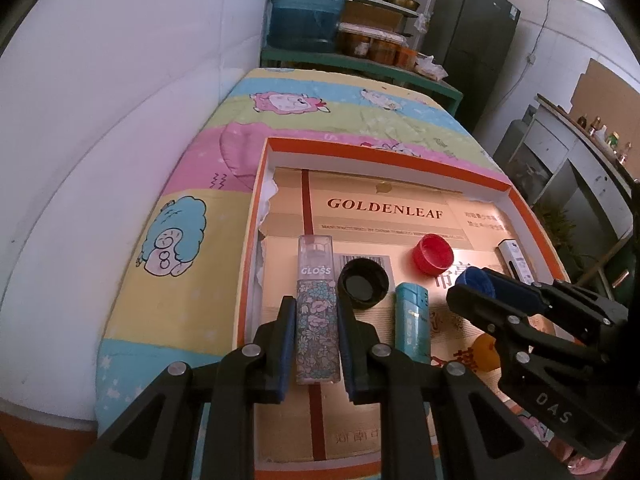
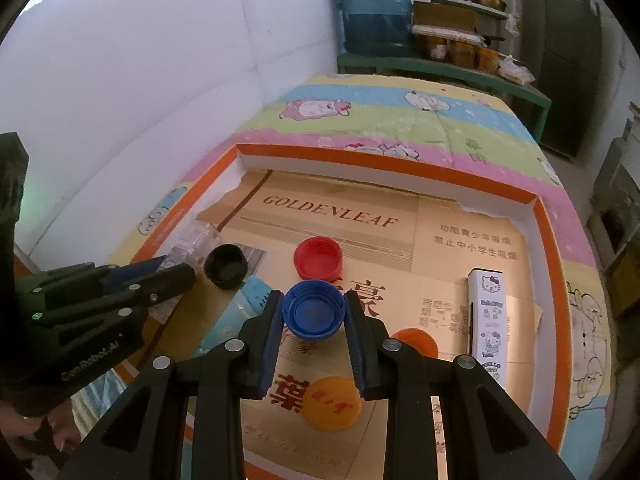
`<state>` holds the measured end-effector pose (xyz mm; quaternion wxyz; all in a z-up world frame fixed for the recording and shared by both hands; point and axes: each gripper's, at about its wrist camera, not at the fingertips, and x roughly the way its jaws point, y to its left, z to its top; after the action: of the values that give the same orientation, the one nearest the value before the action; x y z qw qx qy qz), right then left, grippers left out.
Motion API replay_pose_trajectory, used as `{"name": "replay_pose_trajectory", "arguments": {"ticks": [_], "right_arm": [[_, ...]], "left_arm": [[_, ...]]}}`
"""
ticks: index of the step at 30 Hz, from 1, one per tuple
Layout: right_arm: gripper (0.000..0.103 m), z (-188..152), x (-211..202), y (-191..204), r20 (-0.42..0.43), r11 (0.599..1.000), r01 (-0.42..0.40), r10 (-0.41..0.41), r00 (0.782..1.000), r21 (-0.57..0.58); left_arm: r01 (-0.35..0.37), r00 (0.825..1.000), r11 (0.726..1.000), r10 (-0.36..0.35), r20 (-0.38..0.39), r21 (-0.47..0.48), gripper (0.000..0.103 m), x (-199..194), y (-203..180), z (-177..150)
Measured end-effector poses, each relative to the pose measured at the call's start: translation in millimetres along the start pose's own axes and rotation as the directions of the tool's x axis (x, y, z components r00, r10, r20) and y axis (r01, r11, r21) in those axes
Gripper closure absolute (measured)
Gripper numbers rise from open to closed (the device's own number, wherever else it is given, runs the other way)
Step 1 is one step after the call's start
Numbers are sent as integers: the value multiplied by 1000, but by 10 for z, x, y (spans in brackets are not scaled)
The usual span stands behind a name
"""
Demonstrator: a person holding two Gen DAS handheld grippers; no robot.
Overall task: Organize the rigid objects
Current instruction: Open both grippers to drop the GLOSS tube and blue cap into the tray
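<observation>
The left gripper (image 1: 316, 332) clamps a flower-patterned rectangular lighter with a clear cap (image 1: 316, 312) while the right gripper (image 2: 314, 320) pinches a round blue plastic bottle cap (image 2: 313, 313), both over the orange-rimmed shallow cardboard tray (image 1: 532, 212) holding red (image 2: 318, 258), black (image 1: 363, 282) and yellow (image 2: 333, 403) caps.

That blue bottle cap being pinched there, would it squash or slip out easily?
The blue cap looks like rigid ribbed plastic, so it probably won't squash. The right hand-held gripper squeezes its round sides, so it might twist or pop free. It likely weighs almost nothing.
</observation>
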<state>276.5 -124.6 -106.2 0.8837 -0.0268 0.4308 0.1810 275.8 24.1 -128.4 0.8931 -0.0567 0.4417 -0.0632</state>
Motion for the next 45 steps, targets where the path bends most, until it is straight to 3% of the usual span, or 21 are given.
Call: {"name": "replay_pose_trajectory", "arguments": {"ticks": [10,19,22,26,45], "right_arm": [[72,-10,135,4,-44,999,34,-35,998,-19],[71,-14,129,19,-31,999,43,-44,999,-32],[69,-8,111,13,-26,999,38,-38,999,-28],[68,0,74,14,-18,999,38,-38,999,-25],[68,-62,-332,-15,31,998,62,-62,998,19]], "left_arm": [[-14,1000,1000,15,-2,18,83,26,-30,-20],[12,1000,1000,-12,-3,5,80,33,0,1],[19,1000,1000,-19,0,7,75,16,-17,2],[14,1000,1000,-14,15,14,60,-28,-39,6],[7,999,999,-9,52,32,60,-323,-113,-24]]}}
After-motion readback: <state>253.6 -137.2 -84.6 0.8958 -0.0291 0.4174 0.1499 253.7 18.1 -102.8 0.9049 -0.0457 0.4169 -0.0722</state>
